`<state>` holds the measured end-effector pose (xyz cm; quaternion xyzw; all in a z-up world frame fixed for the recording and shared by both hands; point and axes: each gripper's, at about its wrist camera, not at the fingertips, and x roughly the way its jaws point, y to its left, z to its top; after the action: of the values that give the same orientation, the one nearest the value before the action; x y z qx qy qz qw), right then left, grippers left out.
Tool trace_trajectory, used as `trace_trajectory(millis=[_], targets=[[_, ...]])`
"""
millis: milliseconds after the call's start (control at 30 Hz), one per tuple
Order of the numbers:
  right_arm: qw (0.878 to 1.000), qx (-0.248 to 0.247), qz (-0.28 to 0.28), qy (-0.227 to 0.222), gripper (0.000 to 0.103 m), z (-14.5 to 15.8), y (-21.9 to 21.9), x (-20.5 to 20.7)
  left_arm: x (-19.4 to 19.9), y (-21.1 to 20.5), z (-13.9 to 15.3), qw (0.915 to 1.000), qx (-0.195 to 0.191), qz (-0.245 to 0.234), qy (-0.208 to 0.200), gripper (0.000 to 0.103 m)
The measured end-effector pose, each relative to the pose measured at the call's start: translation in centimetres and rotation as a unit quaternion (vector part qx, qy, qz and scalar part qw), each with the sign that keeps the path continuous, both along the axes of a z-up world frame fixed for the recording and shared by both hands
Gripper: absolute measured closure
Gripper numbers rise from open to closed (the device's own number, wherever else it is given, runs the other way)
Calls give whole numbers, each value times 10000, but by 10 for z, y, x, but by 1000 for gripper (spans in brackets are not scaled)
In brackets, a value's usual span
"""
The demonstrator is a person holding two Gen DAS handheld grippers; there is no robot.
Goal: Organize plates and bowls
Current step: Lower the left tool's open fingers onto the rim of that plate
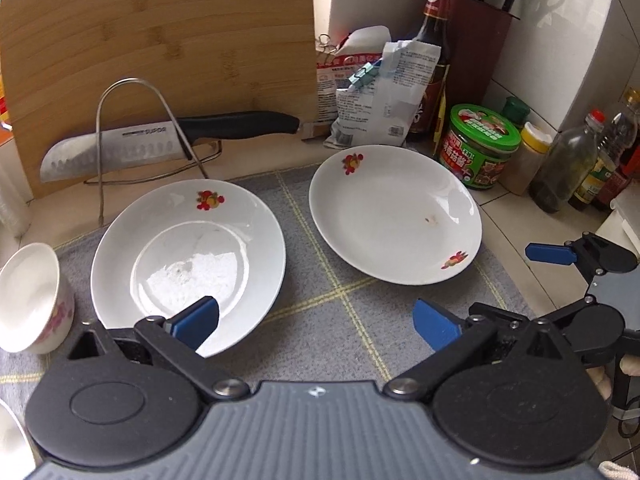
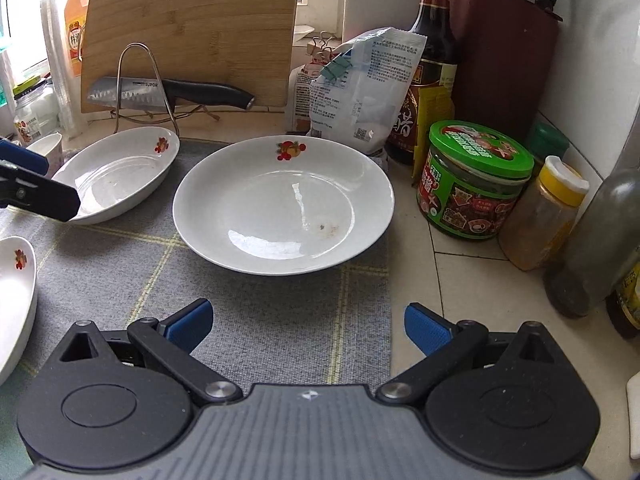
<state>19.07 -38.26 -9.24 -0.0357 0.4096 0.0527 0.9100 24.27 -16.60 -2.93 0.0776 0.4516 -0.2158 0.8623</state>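
Two white plates with red flower prints lie on a grey checked mat [image 1: 320, 312]. The left plate [image 1: 188, 260] is under my left gripper's [image 1: 316, 320] left fingertip; the right plate [image 1: 394, 212] lies farther right. My left gripper is open and empty above the mat. A small white bowl [image 1: 32, 300] stands at the left edge. In the right wrist view my right gripper [image 2: 308, 328] is open and empty, just short of the right plate [image 2: 284, 204]. The left plate [image 2: 120, 172] and a third plate's rim [image 2: 16, 296] show at left.
A bamboo cutting board [image 1: 160, 48] leans at the back, with a knife [image 1: 160, 140] on a wire rack. Bags [image 2: 360, 88], a dark sauce bottle [image 2: 432, 60], a green-lidded jar [image 2: 476, 180], a spice shaker [image 2: 544, 216] and a knife block [image 2: 504, 56] crowd the right side.
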Motion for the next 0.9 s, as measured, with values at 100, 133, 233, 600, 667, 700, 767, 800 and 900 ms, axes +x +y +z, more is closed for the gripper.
trace_trajectory(millis=[100,133,233,600,667,700,767,800,900], targets=[[10000,-16,15,7,0,-1,-3,4,14,-12,0,9997,92,-236,45,1],[10000,4,27,2,0,-1,-4,5,19,-15,1,9996,128,-269,32,1],[10000,8,83,10,0,-3,-5,10,32,-25,2,9988,171,-446,49,1],[9982,-175,575,82,0,-13,-3,23,79,-73,-4,9961,186,-862,87,9],[9978,-158,636,117,0,-15,-5,26,91,-80,-11,9960,173,-855,184,15],[9977,-161,649,118,0,-16,-6,27,95,-84,-13,9956,180,-893,215,17],[9975,-137,678,138,0,-17,-7,29,103,-90,-20,9952,240,-919,243,17],[9975,-122,680,145,0,-19,-8,30,106,-91,-22,9950,253,-931,248,17],[9972,-53,725,162,0,-22,-11,32,118,-92,-28,9951,212,-916,312,17]])
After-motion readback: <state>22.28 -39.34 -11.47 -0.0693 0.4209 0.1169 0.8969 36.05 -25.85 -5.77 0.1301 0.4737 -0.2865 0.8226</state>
